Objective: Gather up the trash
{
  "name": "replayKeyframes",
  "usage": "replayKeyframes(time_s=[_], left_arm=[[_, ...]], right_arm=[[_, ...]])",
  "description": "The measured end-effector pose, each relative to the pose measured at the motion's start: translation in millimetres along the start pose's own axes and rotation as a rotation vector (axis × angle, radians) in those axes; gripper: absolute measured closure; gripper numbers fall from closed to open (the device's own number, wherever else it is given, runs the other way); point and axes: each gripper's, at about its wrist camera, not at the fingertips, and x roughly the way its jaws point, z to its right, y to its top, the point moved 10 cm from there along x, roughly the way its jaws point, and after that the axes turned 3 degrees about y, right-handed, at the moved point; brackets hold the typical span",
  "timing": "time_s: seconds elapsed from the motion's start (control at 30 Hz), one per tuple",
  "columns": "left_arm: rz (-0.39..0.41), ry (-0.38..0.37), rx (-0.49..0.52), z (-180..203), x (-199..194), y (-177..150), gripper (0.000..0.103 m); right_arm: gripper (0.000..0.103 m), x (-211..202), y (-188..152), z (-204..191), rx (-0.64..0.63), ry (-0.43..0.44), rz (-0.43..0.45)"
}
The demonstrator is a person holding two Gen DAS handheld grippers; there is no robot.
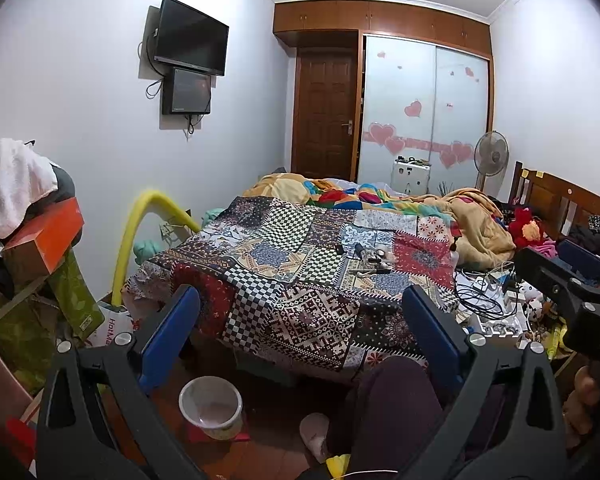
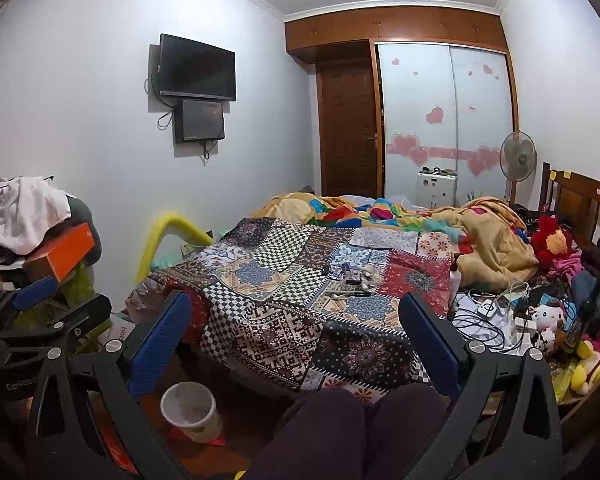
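The bed (image 2: 300, 288), under a patchwork cover, fills the centre. The bin (image 2: 190, 412) stands on the floor at 7 o'clock. Small litter (image 2: 356, 276) lies on the cover at 1 o'clock. Left gripper (image 1: 300, 328) and right gripper (image 2: 296, 332): jaws apart, empty. Step: approach. Next move, likely: reach forward to the litter.
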Motion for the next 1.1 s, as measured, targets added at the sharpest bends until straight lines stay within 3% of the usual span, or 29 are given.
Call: replayKeyframes(time_s=[1.1], left_arm=[[-0.009,-0.002,0.002,1.7,1.5,-2.2,0.001]], right_arm=[[0.000,0.0,-5.7,-1.1,0.002,0.013,-0.003]])
